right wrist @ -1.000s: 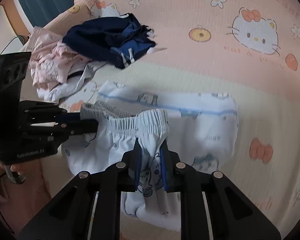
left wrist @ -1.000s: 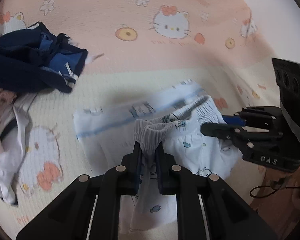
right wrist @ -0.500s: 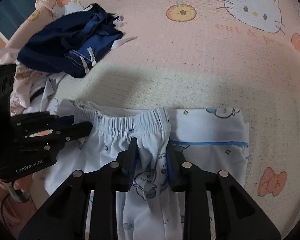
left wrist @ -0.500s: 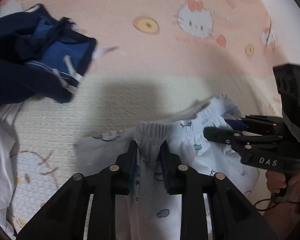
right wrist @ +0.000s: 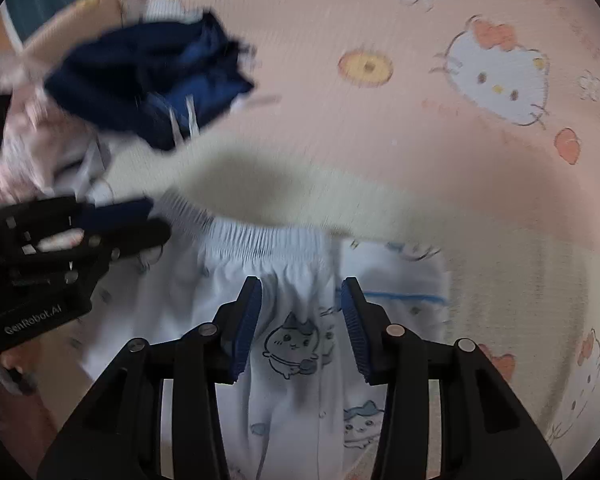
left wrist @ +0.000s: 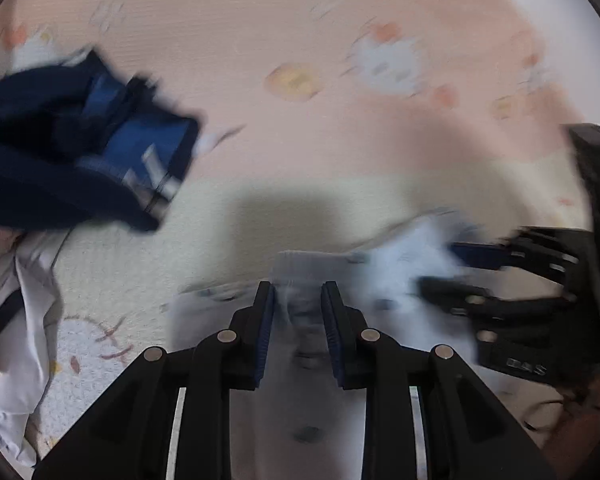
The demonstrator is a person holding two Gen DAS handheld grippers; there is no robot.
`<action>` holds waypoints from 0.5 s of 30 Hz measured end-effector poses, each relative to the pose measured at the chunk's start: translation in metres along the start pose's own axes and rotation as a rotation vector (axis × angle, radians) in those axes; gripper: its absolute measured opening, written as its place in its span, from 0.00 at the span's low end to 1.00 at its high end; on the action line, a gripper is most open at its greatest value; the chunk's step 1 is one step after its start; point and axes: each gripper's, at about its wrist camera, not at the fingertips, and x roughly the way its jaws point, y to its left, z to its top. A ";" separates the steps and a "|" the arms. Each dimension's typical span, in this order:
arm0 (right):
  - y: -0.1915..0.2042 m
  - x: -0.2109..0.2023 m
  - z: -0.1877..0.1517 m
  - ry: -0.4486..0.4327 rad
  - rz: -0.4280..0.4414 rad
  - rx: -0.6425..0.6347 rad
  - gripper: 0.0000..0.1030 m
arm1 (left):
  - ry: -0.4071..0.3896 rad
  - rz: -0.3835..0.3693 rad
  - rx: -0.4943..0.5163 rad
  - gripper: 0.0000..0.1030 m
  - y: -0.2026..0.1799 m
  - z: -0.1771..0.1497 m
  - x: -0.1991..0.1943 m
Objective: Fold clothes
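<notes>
Light blue printed pyjama trousers [right wrist: 296, 344] lie on the bed, elastic waistband [right wrist: 260, 236] at the far end. My right gripper [right wrist: 300, 292] is open, its fingers either side of the waistband's right part. My left gripper [left wrist: 299, 292] holds the waistband's left corner [left wrist: 300, 264] between close-set fingers; the view is blurred. Each gripper shows in the other's view: the left gripper at the left [right wrist: 156, 224], the right gripper at the right [left wrist: 436, 268].
A crumpled navy garment [left wrist: 72, 168] lies on the pink and cream Hello Kitty sheet [right wrist: 420, 140] at the far left, also seen from the right wrist [right wrist: 148, 80]. Pale pink and white clothes [left wrist: 16, 320] are heaped at the left edge.
Both grippers have lowered the waistband onto the bed. The right gripper's fingers have spread and let go of the cloth. The left fingers have also widened slightly.
</notes>
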 end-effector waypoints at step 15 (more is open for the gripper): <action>-0.028 -0.068 -0.066 -0.009 0.083 0.193 0.44 | 0.040 -0.025 -0.419 0.38 0.047 -0.056 -0.082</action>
